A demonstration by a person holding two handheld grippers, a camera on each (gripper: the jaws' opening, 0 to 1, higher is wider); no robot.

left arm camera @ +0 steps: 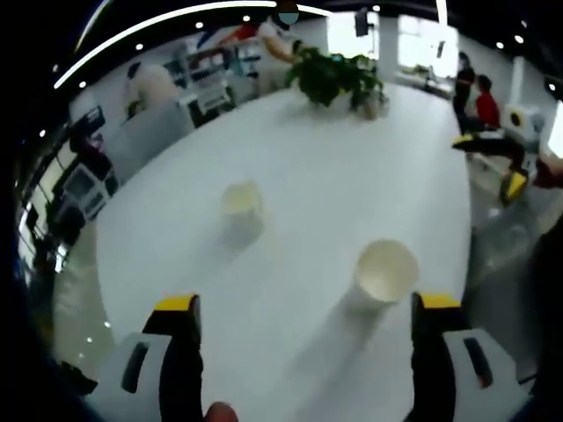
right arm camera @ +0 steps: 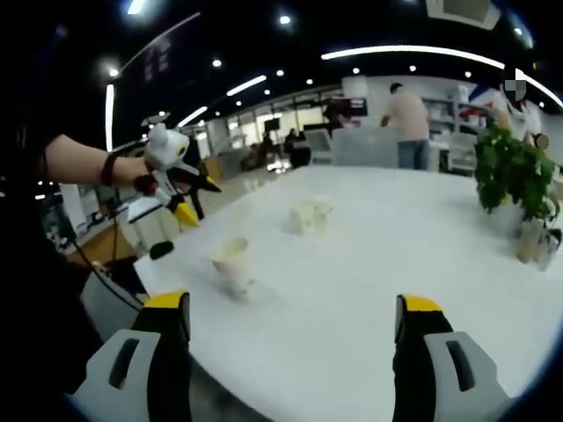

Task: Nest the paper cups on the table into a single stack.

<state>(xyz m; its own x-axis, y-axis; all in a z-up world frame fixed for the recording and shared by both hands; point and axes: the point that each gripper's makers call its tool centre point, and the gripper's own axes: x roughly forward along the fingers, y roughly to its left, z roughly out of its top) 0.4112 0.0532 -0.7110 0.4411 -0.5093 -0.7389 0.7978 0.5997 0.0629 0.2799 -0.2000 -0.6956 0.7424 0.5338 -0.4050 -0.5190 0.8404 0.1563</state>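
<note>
Standing upright, two paper cups point(left arm camera: 385, 272)

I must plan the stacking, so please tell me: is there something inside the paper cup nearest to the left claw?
The nearest paper cup stands upright and its open mouth shows a pale inside wall with nothing visible. Its bottom is out of sight.

Both grippers are held with fingers spread wide: left gripper point(left arm camera: 305, 321), right gripper point(right arm camera: 290, 316), neither gripping anything.
</note>
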